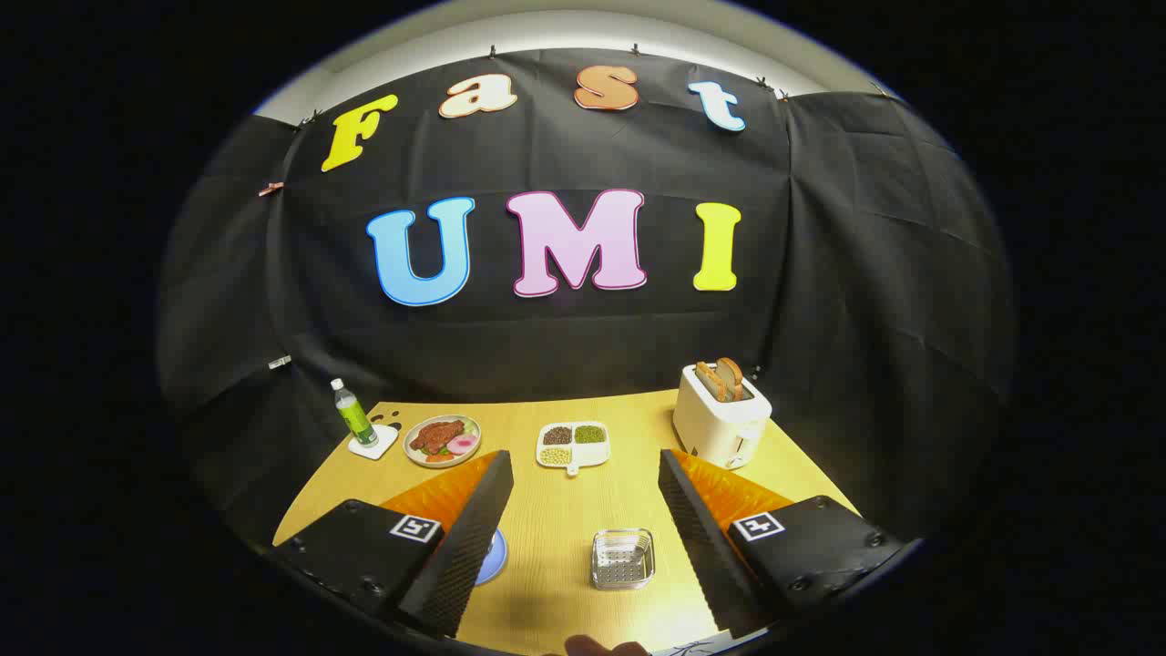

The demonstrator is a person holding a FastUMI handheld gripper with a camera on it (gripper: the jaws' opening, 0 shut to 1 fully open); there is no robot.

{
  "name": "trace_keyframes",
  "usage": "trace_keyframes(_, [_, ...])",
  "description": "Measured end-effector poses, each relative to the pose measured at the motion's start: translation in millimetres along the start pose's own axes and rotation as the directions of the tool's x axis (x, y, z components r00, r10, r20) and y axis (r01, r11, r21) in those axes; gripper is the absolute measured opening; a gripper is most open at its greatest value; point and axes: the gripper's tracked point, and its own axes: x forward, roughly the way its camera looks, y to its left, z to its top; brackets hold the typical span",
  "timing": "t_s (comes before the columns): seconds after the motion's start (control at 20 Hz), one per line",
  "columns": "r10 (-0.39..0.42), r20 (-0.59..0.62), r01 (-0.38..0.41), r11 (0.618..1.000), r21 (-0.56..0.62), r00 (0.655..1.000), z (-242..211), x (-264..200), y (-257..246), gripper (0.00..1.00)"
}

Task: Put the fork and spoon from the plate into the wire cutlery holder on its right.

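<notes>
My gripper (583, 469) is held high above the wooden table, its two black fingers spread wide apart and nothing between them. Below, between the fingers and near the right one, sits the wire cutlery holder (623, 558), which looks empty. A sliver of a blue plate (492, 558) peeks out from behind the left finger (465, 538); most of it is hidden, and I cannot see the fork or spoon on it.
Beyond the fingers, at the table's far side, stand a green bottle (352, 415) on a white coaster, a plate of food (443, 440), a white divided dish of beans (573, 446) and a white toaster (721, 421) with bread in it.
</notes>
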Motion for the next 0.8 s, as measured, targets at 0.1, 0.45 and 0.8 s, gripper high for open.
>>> trace_keyframes(0.1, [0.003,-0.009,-0.003,1.0,0.006,1.0,-3,0,3,1.0])
trace_keyframes(0.45, [0.022,-0.029,-0.022,1.0,0.001,0.999,-9,3,14,1.0])
trace_keyframes(0.8, [0.036,-0.026,-0.037,0.999,-0.012,0.999,-9,3,26,1.0])
